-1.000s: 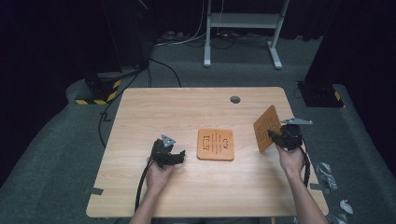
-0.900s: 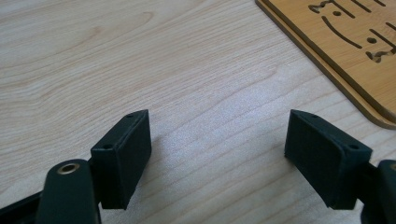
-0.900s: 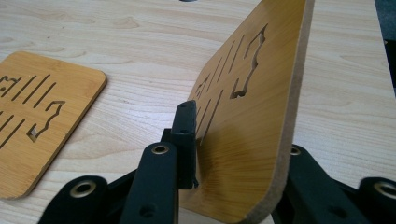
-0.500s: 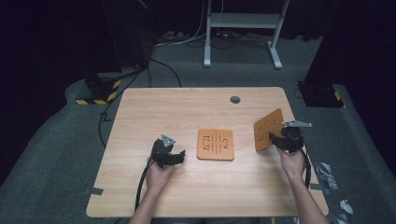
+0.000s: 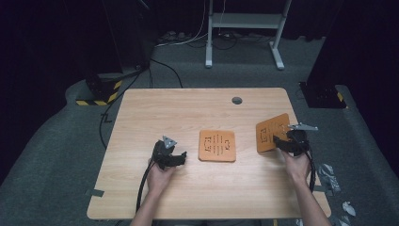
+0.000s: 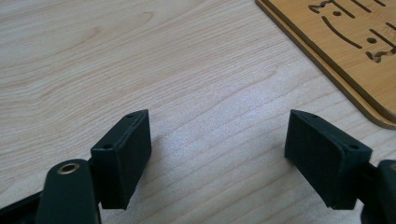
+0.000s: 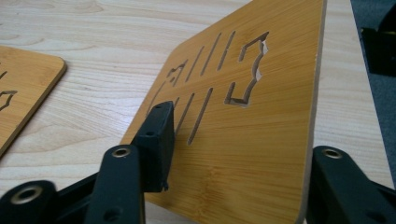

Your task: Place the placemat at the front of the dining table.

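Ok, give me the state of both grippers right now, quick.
Left gripper: open, nothing between the jaws, low over the table.
Right gripper: jaws have just been opening, wooden board between them, leaning on one jaw.

Looks like a lab or recording studio: black curtains point(image 5: 51, 42) all around, grey carpet point(image 5: 56, 155), a lone light-wood table point(image 5: 188, 108) with a cable port point(image 5: 236, 100), cables point(image 5: 188, 40) trailing across the floor, hazard-striped equipment base point(image 5: 101, 94), a white metal stand point(image 5: 244, 23) behind.
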Available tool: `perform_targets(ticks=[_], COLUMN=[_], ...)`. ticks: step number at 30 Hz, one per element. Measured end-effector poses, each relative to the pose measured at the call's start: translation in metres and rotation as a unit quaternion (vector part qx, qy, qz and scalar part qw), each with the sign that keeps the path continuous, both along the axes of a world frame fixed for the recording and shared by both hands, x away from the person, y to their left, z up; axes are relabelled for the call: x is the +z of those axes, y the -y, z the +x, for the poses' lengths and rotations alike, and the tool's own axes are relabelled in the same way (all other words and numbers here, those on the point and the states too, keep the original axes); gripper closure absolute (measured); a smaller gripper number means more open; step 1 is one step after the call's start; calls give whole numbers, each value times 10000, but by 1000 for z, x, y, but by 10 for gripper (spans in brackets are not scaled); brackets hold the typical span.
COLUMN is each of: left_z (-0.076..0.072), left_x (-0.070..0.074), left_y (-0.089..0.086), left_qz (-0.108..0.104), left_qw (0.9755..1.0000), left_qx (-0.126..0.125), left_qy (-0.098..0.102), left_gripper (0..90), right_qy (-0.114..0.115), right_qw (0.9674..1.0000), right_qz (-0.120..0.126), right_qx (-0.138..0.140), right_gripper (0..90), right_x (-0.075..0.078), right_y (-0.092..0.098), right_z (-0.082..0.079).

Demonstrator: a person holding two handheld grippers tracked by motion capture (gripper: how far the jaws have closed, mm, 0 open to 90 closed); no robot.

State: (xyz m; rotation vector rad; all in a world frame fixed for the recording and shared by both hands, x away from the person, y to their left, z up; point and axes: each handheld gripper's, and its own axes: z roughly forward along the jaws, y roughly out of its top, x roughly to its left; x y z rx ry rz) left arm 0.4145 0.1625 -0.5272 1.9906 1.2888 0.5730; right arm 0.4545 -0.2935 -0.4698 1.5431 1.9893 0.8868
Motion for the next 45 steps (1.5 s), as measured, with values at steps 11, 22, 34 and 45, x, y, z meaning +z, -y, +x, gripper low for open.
perform_targets(ticks=[11, 22, 34, 45], left_z=[0, 0, 0, 0], left_x=[0, 0, 0, 0], left_y=[0, 0, 0, 0], left_qz=[4, 0, 0, 0], left_qw=[10000, 10000, 10000, 10000], left_qx=[1, -1, 2, 3], left_qy=[-6, -1, -4, -3], left_gripper=[228, 229, 229, 229], right_qy=[-101, -160, -180, -242], right_qw=[9996, 9994, 9992, 9992], right_qz=[215, 192, 75, 43], right_qx=[-150, -250, -338, -322], right_gripper=[404, 353, 298, 252], right_x=[-9, -14, -20, -27], right_y=[8, 8, 10, 9], right_z=[3, 5, 8, 12])
